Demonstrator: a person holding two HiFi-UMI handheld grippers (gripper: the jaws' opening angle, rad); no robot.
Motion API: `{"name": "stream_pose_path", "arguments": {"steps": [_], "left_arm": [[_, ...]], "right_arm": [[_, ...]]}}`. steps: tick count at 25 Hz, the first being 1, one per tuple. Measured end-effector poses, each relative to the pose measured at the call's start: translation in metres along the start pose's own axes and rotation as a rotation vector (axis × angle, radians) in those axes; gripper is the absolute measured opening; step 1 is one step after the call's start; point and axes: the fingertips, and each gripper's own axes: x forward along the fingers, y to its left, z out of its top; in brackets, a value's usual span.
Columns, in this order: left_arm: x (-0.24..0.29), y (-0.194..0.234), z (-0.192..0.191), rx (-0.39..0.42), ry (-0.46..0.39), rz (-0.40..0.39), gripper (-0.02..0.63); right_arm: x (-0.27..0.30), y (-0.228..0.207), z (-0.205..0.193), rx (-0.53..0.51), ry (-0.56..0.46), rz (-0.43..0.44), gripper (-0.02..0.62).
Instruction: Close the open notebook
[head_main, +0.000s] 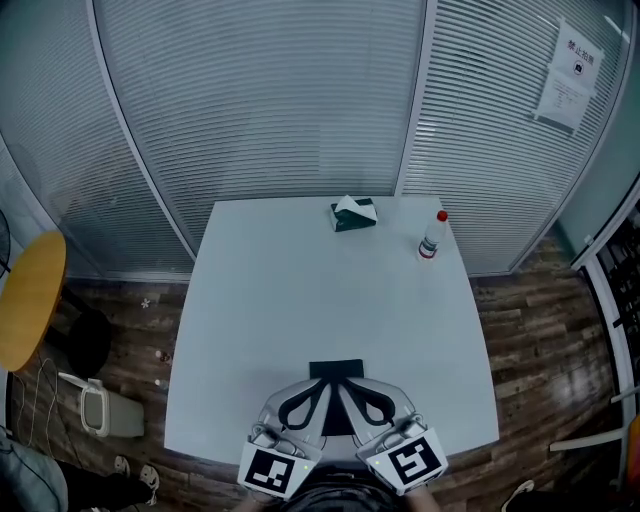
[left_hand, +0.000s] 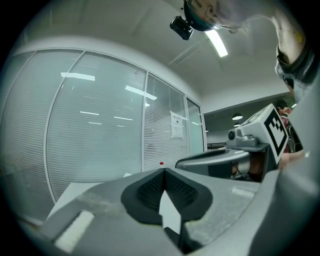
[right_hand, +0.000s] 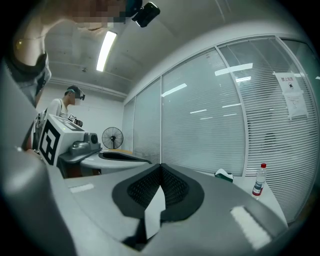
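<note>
left tool (head_main: 320, 387), jaws pressed together on nothing, is at the tabletop's (head_main: 260, 300) near edge. dark notebook (head_main: 336, 369) lies flat between the two tools, partly under their tips. right tool (head_main: 349, 387) is likewise closed and empty. bottle (head_main: 431, 236) stands far right at the back.

Notebook (head_main: 336, 369) on table (head_main: 260, 300) near edge; tissue box (head_main: 353, 214) far edge, bottle (head_main: 432, 235) right.

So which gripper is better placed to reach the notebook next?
Neither clearly: the left gripper and right gripper, both shut and empty, hover side by side above the notebook, which lies centred between them at the table's near edge.
</note>
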Motion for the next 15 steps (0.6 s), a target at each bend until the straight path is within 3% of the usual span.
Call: {"name": "stream_pose_path", "arguments": {"steps": [15], "left_arm": [[0.0059,-0.0064,-0.0044,-0.018,0.016,-0.015,0.003]], "right_arm": [[-0.0044,-0.0066,-0.0044,-0.001,0.019,-0.014,0.002]]}}
